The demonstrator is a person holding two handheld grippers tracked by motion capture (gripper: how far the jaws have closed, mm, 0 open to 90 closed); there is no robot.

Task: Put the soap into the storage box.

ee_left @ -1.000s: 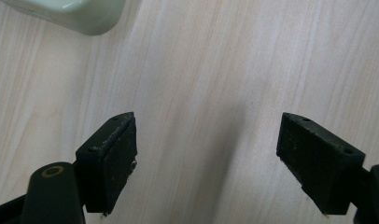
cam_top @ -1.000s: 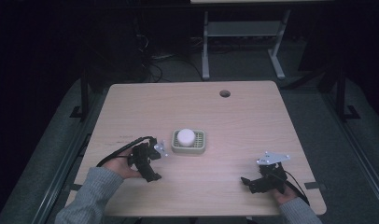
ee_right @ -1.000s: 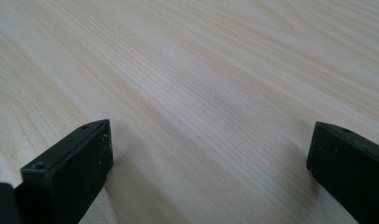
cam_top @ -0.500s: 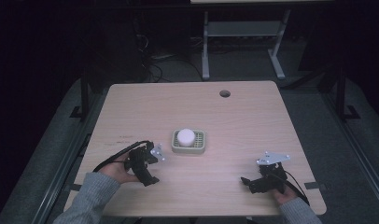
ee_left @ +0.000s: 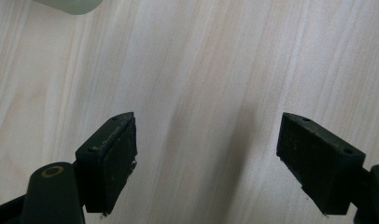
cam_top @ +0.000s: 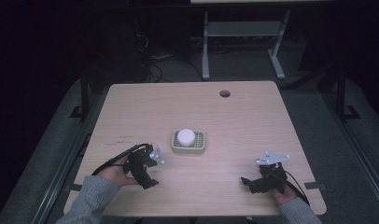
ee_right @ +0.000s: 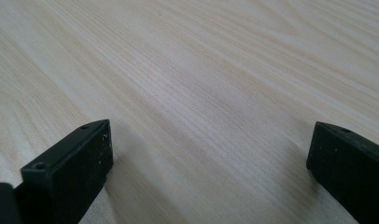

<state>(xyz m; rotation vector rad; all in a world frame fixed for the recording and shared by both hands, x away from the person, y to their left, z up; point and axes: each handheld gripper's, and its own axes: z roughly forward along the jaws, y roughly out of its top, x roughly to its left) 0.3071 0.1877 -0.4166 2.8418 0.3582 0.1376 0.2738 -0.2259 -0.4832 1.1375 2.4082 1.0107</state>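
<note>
- High view puts the left gripper (cam_top: pixel 148 164) on the table (cam_top: pixel 234 116) near the front-left corner, held low in the person's left hand (cam_top: pixel 114 175), with its cable looping back toward the sleeve.
- Left gripper view shows its two black jaws standing wide apart with only bare wood grain between them; they hold nothing and touch nothing.
- From that gripper the soap dish (cam_top: pixel 189 142) lies just ahead and to the right, toward the middle of the table, near but not touching. A pale green corner of the dish (ee_left: pixel 71 5) peeks in at the top left of the left gripper view, so the jaws are not yet lined up on it.
- On the dish sits a white round soap (cam_top: pixel 185 136), resting toward the dish's left end. The dish's long axis runs side to side, parallel to the table's front edge.
- The right gripper (cam_top: pixel 258 179) sits near the front-right corner, well apart from the dish. In the right gripper view its jaws are also spread wide over empty wood, gripping nothing.
- The left gripper is plainly the nearer one, so I judge the reach for the soap or dish is its job: a short move forward and rightward, with the jaws already open enough to straddle the soap.
</note>
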